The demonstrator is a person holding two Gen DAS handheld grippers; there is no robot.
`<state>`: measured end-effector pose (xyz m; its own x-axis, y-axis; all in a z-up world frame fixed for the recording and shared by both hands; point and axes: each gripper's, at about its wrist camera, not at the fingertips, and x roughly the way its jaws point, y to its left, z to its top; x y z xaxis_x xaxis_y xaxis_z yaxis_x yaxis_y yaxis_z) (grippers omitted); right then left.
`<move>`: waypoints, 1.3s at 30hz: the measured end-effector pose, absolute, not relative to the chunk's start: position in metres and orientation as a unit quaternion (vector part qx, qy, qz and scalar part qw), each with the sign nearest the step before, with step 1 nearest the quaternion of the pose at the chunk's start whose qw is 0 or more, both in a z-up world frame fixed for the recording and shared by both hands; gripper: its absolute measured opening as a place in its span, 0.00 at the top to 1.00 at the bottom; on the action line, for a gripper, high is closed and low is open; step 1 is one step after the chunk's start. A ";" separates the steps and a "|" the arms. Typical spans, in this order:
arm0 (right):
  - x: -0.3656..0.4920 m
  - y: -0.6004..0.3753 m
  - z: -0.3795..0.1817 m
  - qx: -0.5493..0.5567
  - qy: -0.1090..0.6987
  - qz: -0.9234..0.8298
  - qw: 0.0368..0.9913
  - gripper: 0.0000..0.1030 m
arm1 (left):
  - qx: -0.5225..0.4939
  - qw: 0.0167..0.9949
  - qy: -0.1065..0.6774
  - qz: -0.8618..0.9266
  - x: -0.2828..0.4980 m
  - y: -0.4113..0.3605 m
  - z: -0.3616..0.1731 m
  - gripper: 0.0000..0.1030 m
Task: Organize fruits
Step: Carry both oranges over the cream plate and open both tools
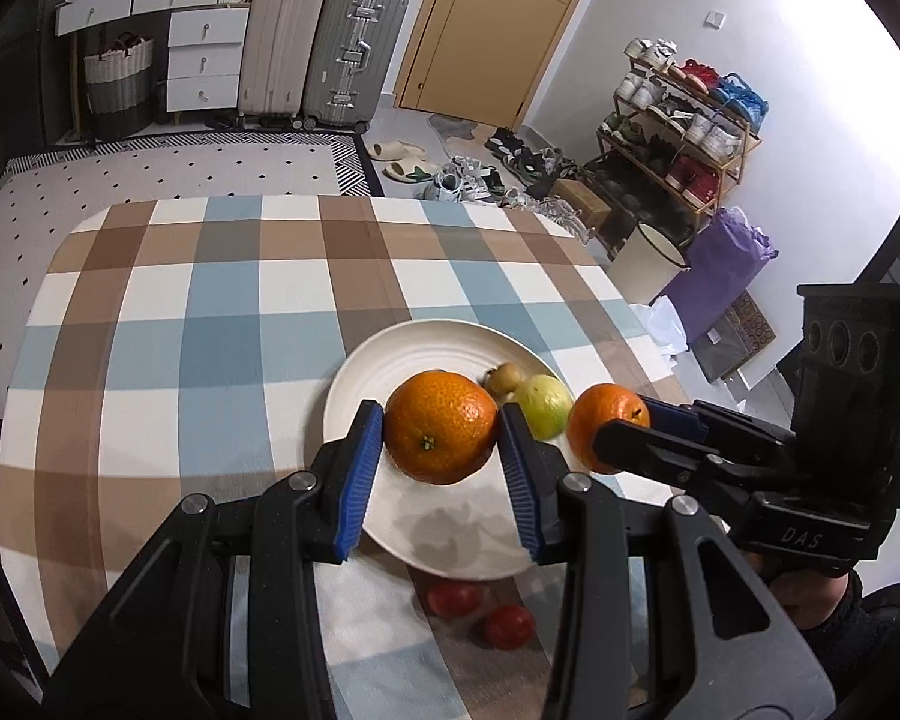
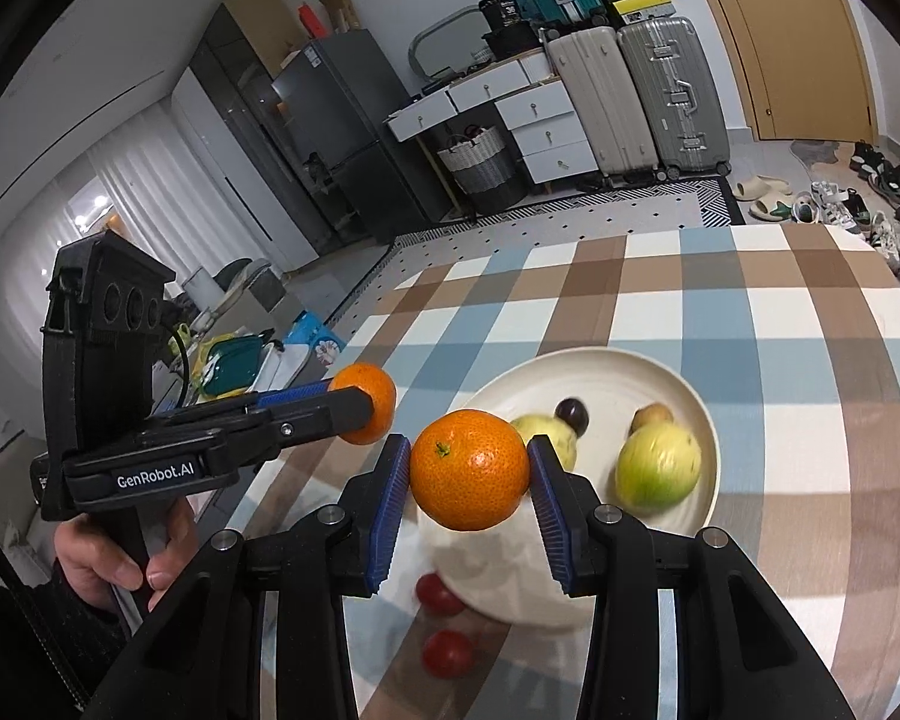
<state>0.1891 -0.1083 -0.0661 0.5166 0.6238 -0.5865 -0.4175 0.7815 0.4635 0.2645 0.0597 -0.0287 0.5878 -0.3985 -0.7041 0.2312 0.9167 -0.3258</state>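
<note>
My left gripper (image 1: 441, 441) is clamped on an orange (image 1: 441, 435); right gripper (image 2: 469, 471) pinches a second orange (image 2: 471, 469). Both hang over the plate (image 1: 390, 354), green fruits beyond my fingertips. Two tomatoes (image 1: 483, 612) under my fingers remain off-plate.

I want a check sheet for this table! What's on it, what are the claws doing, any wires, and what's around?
Surface: checked tablecloth, flat.
Job's things: white plate holding green fruits and small dark ones; two red fruits on the cloth beside the plate.
Clutter: nothing seen.
Claws: left claw grips an orange above the plate; right claw grips another orange.
Cables: short black wire on the left tool.
Surroundings: suitcases, drawers, door, shoe rack, rug.
</note>
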 end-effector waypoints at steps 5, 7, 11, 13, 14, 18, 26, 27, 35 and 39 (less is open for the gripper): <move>0.208 -0.108 -0.075 0.138 0.398 0.292 0.859 0.61 | -0.111 0.879 0.431 -0.170 0.290 0.061 -0.045 0.65; 0.215 -0.108 -0.079 0.137 0.403 0.287 0.858 0.61 | -0.116 0.875 0.436 -0.173 0.299 0.061 -0.051 0.65; 0.228 -0.109 -0.087 0.135 0.410 0.277 0.859 0.61 | -0.114 0.873 0.442 -0.174 0.316 0.058 -0.060 0.65; 0.234 -0.110 -0.090 0.132 0.412 0.274 0.859 0.61 | -0.113 0.871 0.444 -0.174 0.323 0.056 -0.065 0.65; 0.237 -0.110 -0.092 0.129 0.413 0.270 0.860 0.61 | -0.112 0.871 0.447 -0.173 0.328 0.056 -0.067 0.65; 0.246 -0.111 -0.102 0.128 0.419 0.260 0.860 0.60 | -0.111 0.866 0.455 -0.173 0.339 0.052 -0.077 0.65; 0.257 -0.112 -0.116 0.130 0.426 0.250 0.860 0.60 | -0.112 0.860 0.464 -0.179 0.349 0.044 -0.091 0.65; 0.257 -0.113 -0.117 0.132 0.425 0.249 0.860 0.60 | -0.113 0.861 0.463 -0.177 0.351 0.043 -0.092 0.65; 0.259 -0.111 -0.122 0.122 0.430 0.247 0.860 0.50 | -0.122 0.853 0.472 -0.183 0.362 0.036 -0.103 0.62; 0.250 -0.115 -0.111 0.111 0.413 0.246 0.870 0.36 | -0.130 0.862 0.456 -0.181 0.356 0.042 -0.094 0.39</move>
<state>0.2501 -0.1150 -0.1107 0.5381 0.5194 -0.6638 -0.3359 0.8544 0.3963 0.3559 0.0424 -0.0935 0.5189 -0.4313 -0.7380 0.1940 0.9003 -0.3897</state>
